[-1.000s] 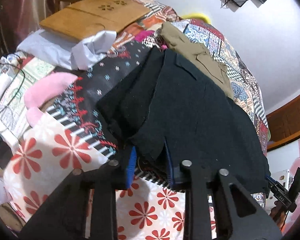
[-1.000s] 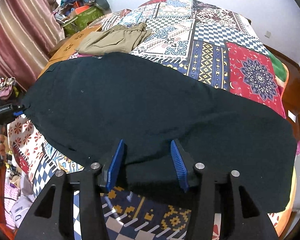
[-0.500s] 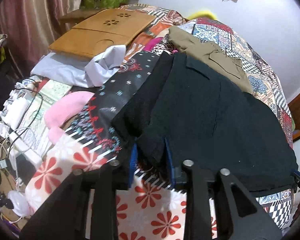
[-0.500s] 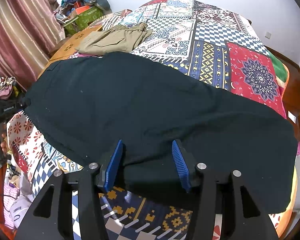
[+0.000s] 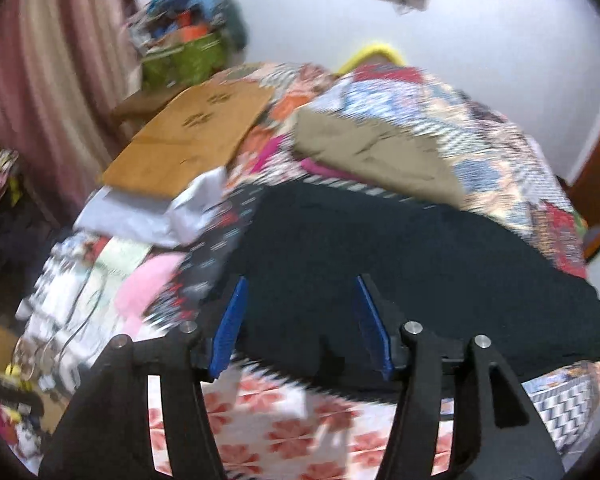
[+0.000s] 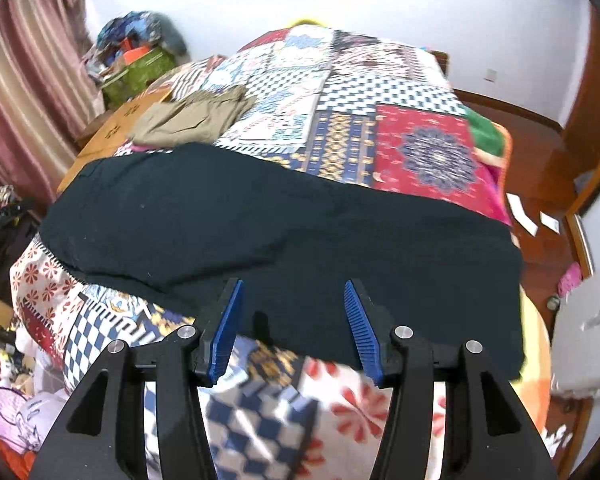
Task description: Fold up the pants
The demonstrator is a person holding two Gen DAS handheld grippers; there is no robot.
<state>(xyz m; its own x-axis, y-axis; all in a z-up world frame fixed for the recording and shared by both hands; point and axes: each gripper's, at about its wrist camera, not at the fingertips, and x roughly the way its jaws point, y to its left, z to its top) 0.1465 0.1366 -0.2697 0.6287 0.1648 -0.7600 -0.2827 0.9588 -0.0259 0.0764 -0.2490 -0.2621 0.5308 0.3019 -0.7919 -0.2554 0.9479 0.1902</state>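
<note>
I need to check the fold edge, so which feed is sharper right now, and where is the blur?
Left wrist view: heavy motion smear over the patchwork quilt and tan wooden board; black pants a soft mass. Right wrist view: sharper; pants edge readable, blur mainly at the bottom, fisheye bending throughout.

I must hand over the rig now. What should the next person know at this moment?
Left gripper: open, jaws just opened, holding nothing, over the near edge of the black pants.
Right gripper: open, empty, over the same near edge.
Black pants: flat across the patchwork bed cover, apparently folded lengthwise.
Khaki pants: folded, behind them.
Left: fold the black pants shorter.
</note>
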